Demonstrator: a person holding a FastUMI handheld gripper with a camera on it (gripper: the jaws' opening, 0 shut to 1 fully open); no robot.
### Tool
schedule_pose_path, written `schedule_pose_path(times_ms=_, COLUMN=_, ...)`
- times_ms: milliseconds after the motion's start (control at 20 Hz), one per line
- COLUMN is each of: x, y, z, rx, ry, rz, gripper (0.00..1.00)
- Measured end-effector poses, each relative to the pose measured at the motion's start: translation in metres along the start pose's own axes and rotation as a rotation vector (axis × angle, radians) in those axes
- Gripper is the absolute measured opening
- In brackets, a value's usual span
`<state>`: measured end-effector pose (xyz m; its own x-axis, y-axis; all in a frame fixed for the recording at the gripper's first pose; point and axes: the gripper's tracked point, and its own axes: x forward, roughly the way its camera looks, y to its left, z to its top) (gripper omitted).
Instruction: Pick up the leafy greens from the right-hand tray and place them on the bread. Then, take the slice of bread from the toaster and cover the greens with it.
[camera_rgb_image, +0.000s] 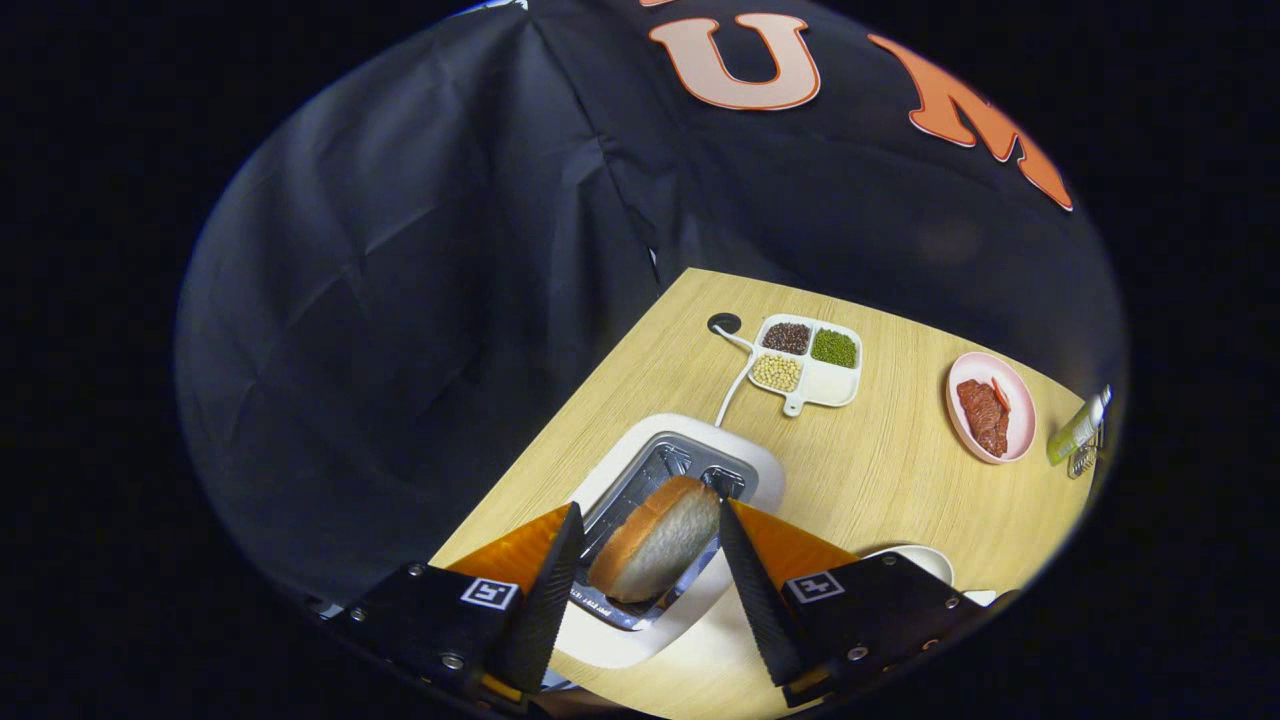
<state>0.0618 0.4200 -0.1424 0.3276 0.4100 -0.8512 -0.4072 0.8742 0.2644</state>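
Bread slice (655, 540) stands between open claw (648, 545) fingers.

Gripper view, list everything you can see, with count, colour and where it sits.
Table: one, light wood, under everything.
Toaster: one, white, just ahead of the jaws.
Bread slice: one, tan crust, standing in the toaster slot, between the jaws, untouched.
Cord: one, white, from toaster toward the table hole.
Divided dish: one, white; brown, green and yellow beans, one compartment empty.
Plate: one, pink, with red meat, beyond the jaws.
Bottle: one, green, beside the plate.
Gripper: one, jaws open.
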Motion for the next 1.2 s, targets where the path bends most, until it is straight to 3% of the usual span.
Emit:
schedule_pose_path(times_ms=100, x=0.007, y=-0.003, z=-0.003, rx=0.006, ry=0.017, rz=-0.006, gripper=0.81)
schedule_pose_path(times_ms=300, x=0.012, y=-0.004, z=-0.009, rx=0.036, ry=0.045, rz=0.003, gripper=0.68)
schedule_pose_path(times_ms=350, x=0.013, y=-0.009, z=-0.008, rx=0.035, ry=0.036, rz=-0.009, gripper=0.49)
schedule_pose_path(times_ms=450, x=0.012, y=-0.011, z=-0.008, rx=0.043, ry=0.034, rz=-0.007, gripper=0.33)
schedule_pose_path(times_ms=550, x=0.012, y=-0.016, z=-0.007, rx=0.058, ry=0.029, rz=-0.004, gripper=0.24)
schedule_pose_path(times_ms=850, x=0.0, y=-0.027, z=0.007, rx=0.134, ry=-0.029, rz=0.025, gripper=0.14)
schedule_pose_path(times_ms=1200, x=-0.038, y=-0.027, z=0.019, rx=0.108, ry=-0.124, rz=0.061, gripper=0.13)
